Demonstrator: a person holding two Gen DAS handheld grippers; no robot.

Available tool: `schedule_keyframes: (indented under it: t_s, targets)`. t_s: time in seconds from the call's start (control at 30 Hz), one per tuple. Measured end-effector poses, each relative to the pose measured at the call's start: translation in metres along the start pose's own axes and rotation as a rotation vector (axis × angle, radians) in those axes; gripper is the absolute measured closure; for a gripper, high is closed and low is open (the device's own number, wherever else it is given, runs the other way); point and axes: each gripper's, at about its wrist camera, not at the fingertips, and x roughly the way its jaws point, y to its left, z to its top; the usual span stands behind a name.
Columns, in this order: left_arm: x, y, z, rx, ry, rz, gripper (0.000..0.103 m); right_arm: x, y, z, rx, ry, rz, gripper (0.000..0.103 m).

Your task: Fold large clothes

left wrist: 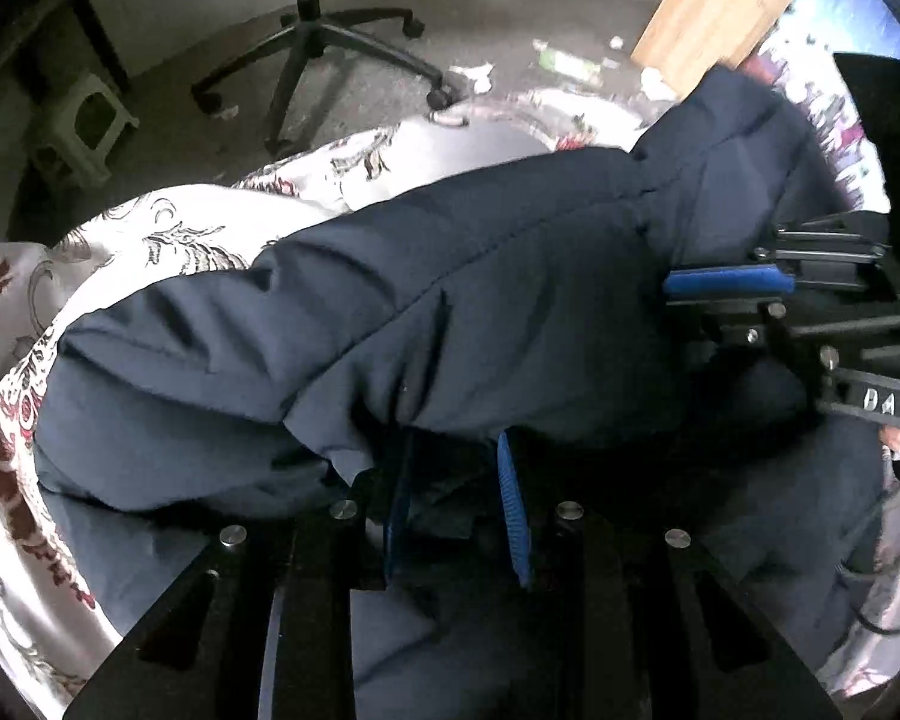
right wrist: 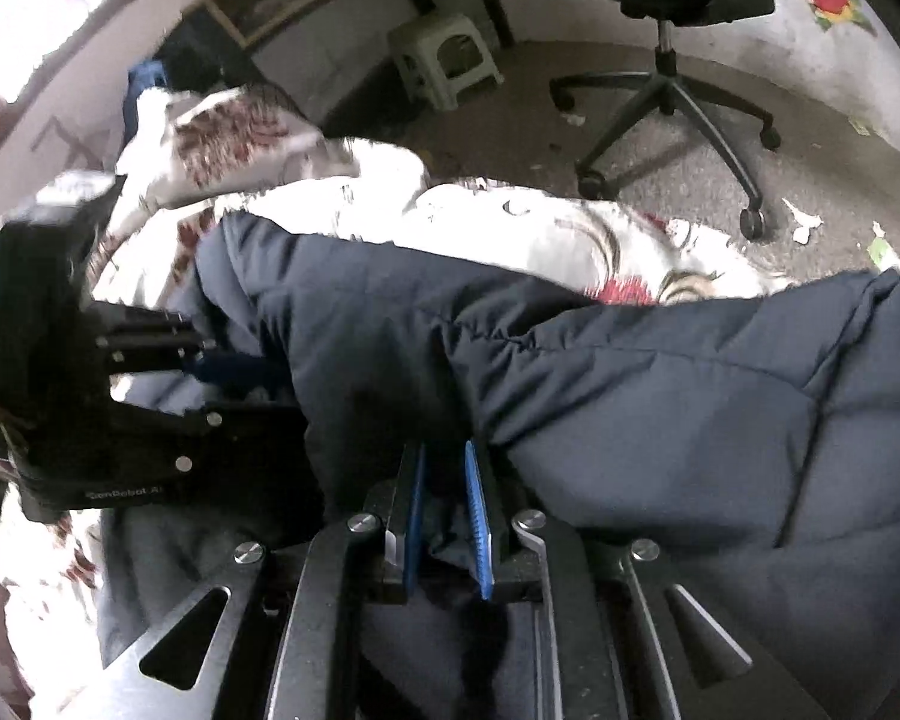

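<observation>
A large navy padded jacket [left wrist: 450, 276] lies across a white bedspread with red and grey patterns [left wrist: 168, 228]. My left gripper [left wrist: 456, 456] is shut on a fold of the jacket, its blue pads pinching the fabric. My right gripper [right wrist: 444, 468] is shut on another bunch of the jacket [right wrist: 660, 396]. The right gripper also shows in the left wrist view [left wrist: 732, 282] at the right, and the left gripper shows in the right wrist view [right wrist: 210, 366] at the left. Both hold the jacket's near edge side by side.
A black office chair [left wrist: 306, 42] stands on the grey floor beyond the bed, also in the right wrist view [right wrist: 672, 60]. A small plastic stool [right wrist: 444, 60], a wooden board [left wrist: 714, 12] and scattered litter lie on the floor.
</observation>
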Motion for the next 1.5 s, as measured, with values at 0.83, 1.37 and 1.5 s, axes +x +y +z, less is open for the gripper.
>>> schedule_keyframes:
  t_s: [0.83,1.37,1.5]
  targets:
    - [-0.034,0.016,-0.037,-0.206,-0.133,-0.042,0.076,-0.038,0.001,-0.037,0.134,-0.112,-0.100,0.090]
    - [-0.133,0.004,-0.092,-0.449,-0.402,-0.118,0.031,-0.116,0.032,-0.084,0.256,-0.372,-0.293,0.018]
    - [-0.157,-0.005,-0.111,-0.459,-0.451,-0.075,0.007,-0.129,0.048,-0.097,0.246,-0.401,-0.329,0.005]
